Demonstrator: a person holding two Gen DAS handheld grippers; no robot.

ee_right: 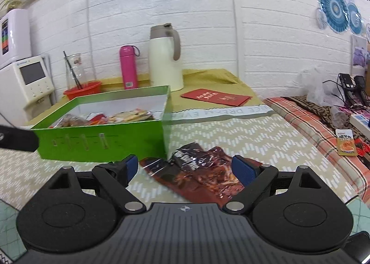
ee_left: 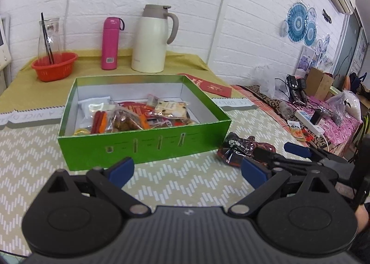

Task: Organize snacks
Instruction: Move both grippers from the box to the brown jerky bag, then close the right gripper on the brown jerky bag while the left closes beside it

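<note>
Box [ee_left: 143, 146] set on the mat [ee_left: 185, 185], snack packets [ee_left: 129, 116] piled inside. Dark packet [ee_right: 203, 174] laid on the mat just beside the box's corner, at 3 o'clock. Behind the box, 12 o'clock: jug [ee_left: 152, 40]; bottle [ee_left: 110, 43] at 11; bowl [ee_left: 55, 65] at 10. Card [ee_right: 216, 97] placed at 1 o'clock.

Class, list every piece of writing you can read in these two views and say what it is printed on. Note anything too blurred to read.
"A NICE D": white mat strip, upside down, left of the green box.
"ICE DREAM EVER": same strip, upside down, right wrist view.
Red card: gold print, unreadable.
Dark snack packet: white lettering, blurred.
Small orange packet: illegible.
Pink flask label: too small.
</note>
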